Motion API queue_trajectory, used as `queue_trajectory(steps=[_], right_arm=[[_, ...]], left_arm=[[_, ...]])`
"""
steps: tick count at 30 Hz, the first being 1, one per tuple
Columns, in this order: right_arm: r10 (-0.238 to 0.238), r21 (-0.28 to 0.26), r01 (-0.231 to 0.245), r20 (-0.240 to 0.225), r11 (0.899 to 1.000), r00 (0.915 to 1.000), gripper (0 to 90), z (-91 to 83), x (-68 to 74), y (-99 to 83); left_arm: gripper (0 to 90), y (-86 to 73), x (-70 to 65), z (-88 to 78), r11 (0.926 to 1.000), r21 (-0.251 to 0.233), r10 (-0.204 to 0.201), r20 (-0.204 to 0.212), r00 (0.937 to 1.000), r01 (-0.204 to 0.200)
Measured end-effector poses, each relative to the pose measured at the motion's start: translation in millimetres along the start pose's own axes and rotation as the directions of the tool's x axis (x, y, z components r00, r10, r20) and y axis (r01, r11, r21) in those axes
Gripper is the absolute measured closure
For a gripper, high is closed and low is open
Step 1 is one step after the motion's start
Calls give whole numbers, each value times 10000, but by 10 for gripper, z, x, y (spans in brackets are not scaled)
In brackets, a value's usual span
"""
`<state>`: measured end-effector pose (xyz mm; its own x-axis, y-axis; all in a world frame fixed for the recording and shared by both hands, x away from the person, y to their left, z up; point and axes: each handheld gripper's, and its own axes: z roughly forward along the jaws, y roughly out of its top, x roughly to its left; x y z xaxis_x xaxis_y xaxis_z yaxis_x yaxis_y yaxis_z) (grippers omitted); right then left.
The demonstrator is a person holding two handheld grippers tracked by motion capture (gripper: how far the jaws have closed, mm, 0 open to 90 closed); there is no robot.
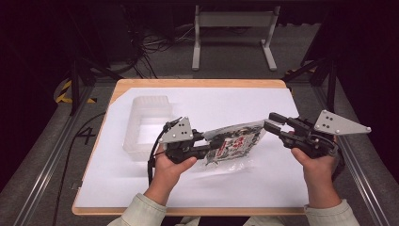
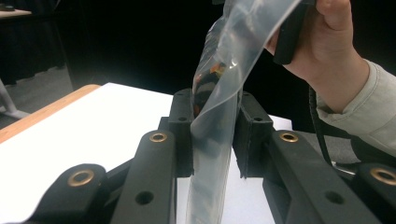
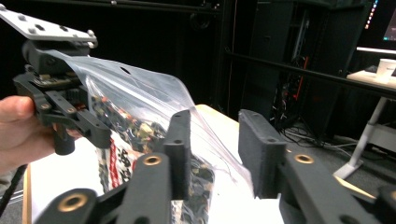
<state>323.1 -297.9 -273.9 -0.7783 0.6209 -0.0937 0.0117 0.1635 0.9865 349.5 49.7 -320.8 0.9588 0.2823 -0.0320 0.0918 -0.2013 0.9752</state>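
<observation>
Here: left gripper (image 1: 217, 144) clamped on one edge of the clear plastic bag (image 1: 235, 141), jaws pinching the film flat so the bag hangs free and cannot slip, lifted a little above the tabletop (image 1: 263, 188). Seen from the left gripper view, film (image 2: 219, 116) running straight up between the pads, dark printed contents (image 2: 205, 81) just beyond. Opposite, right gripper (image 1: 272, 121) standing apart at the bag's far edge, film beside one jaw but not pinched (image 3: 205, 140), likely a hand-over with the grip let go on that side. Held slung between the two hands, presumably for carrying toward the clear plastic tub (image 1: 147, 125), sitting open on the white sheet just beyond the left hand (image 1: 170, 165).
</observation>
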Motion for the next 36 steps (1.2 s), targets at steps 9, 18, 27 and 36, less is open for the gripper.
queue_trajectory(steps=[9, 18, 27, 36], right_arm=[[293, 228, -300, 307, 9993, 9991, 526, -48, -91, -20], [443, 501, -468, 492, 9976, 9978, 522, -52, -160, -63], [610, 847, -653, 520, 9943, 9968, 522, -22, -218, -127], [689, 955, -739, 548, 9927, 9961, 522, 6, -268, -174]], left_arm=[[723, 50, 54, -124, 9997, -187, -134, -444, 9989, 125], [724, 132, 147, -277, 9987, -474, -236, -976, 9949, 190], [724, 226, 333, -516, 9935, -1033, -643, -1630, 9845, 478], [725, 325, 469, -698, 9891, -1373, -821, -2184, 9724, 526]])
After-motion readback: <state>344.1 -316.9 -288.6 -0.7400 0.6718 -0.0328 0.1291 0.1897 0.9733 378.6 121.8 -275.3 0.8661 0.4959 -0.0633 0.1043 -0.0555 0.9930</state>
